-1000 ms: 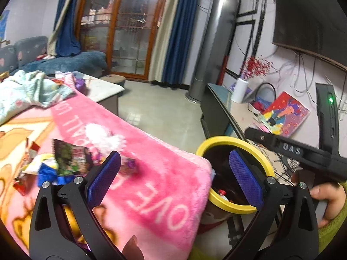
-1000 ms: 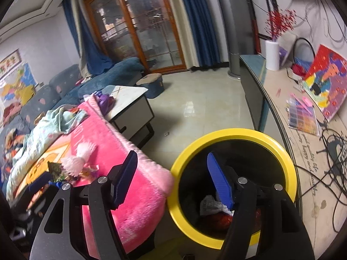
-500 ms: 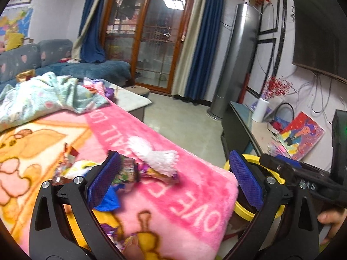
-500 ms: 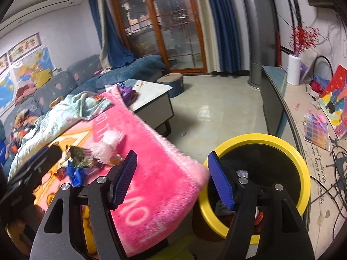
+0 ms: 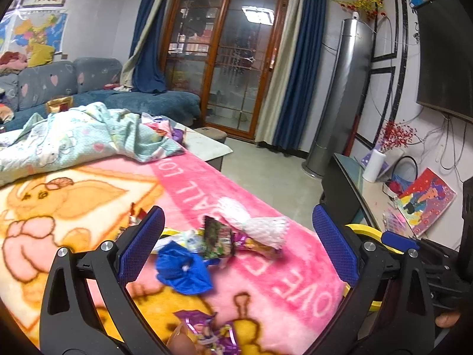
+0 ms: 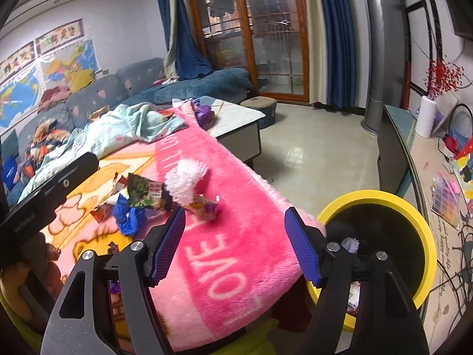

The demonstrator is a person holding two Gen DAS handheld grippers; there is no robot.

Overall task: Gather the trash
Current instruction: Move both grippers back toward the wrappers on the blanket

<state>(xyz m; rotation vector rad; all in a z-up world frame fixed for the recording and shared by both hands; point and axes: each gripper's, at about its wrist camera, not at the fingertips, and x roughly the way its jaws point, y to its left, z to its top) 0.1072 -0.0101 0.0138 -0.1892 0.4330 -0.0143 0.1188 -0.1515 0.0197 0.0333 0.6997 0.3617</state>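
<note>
A pile of trash lies on the pink blanket [image 5: 266,281]: a blue wrapper [image 5: 183,269], a green snack packet [image 5: 217,236], a white foam net [image 5: 254,222] and a purple wrapper [image 5: 207,331] at the near edge. My left gripper [image 5: 239,245] is open above the pile, holding nothing. In the right wrist view my right gripper [image 6: 235,245] is open and empty over the blanket's edge [image 6: 236,266], just short of the foam net [image 6: 184,182], a small candy wrapper [image 6: 204,207], the green packet [image 6: 146,192] and the blue wrapper [image 6: 128,213]. The yellow-rimmed bin [image 6: 375,198] stands to its right with trash inside.
A crumpled light-blue quilt [image 5: 74,142] lies at the blanket's far end. Behind it are a blue sofa [image 5: 153,103] and a white low table [image 6: 236,115]. A TV bench [image 6: 428,177] with papers and cables runs along the right wall. Tiled floor [image 6: 319,153] lies between.
Both grippers have swung left, away from the yellow bin and toward the trash pile. The bin has slid to the right edge of both views. Both stay open and empty.
</note>
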